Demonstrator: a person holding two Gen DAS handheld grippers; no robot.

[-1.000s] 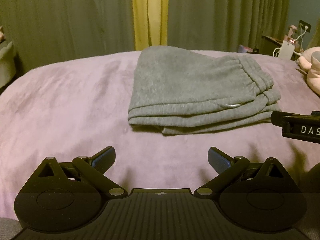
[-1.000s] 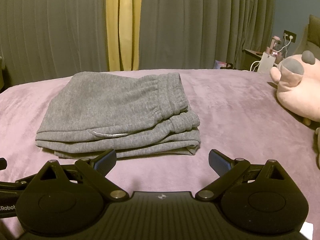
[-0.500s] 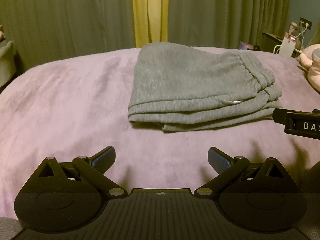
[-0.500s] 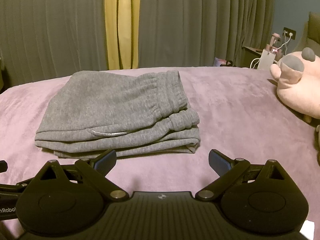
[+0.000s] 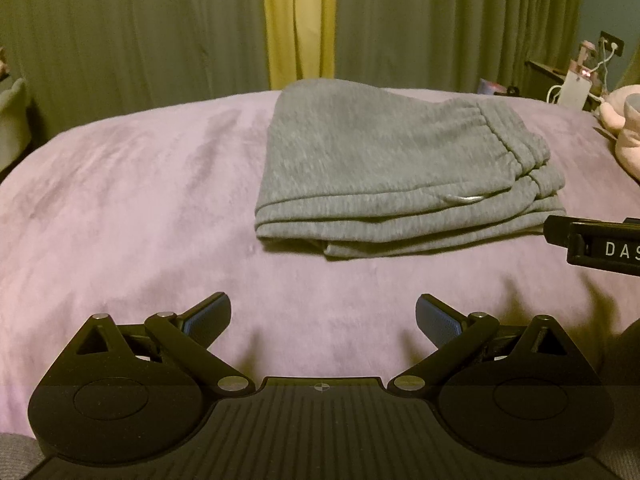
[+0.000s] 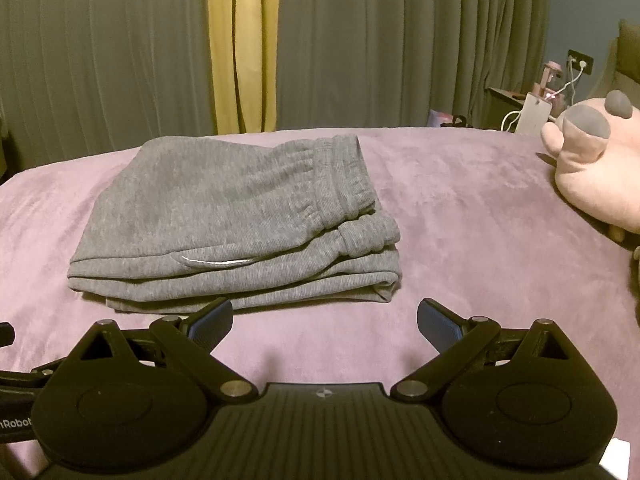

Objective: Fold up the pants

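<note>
The grey sweatpants (image 5: 392, 168) lie folded in a flat stack on the purple bed cover (image 5: 120, 200), waistband to the right. They also show in the right wrist view (image 6: 240, 216). My left gripper (image 5: 322, 316) is open and empty, held back from the stack's near edge. My right gripper (image 6: 324, 318) is open and empty, just short of the stack's near right corner. Part of the right gripper's body shows at the right edge of the left wrist view (image 5: 600, 246).
A pink plush toy (image 6: 600, 172) lies on the bed at the right. A nightstand with a charger and cables (image 6: 532, 108) stands behind it. Grey and yellow curtains (image 6: 244, 48) hang behind the bed. The bed cover (image 6: 460, 208) spreads around the stack.
Both grippers have drawn back a little and tilted; the pants sit slightly higher in the left view. The stack itself has not moved. Both grippers stay open.
</note>
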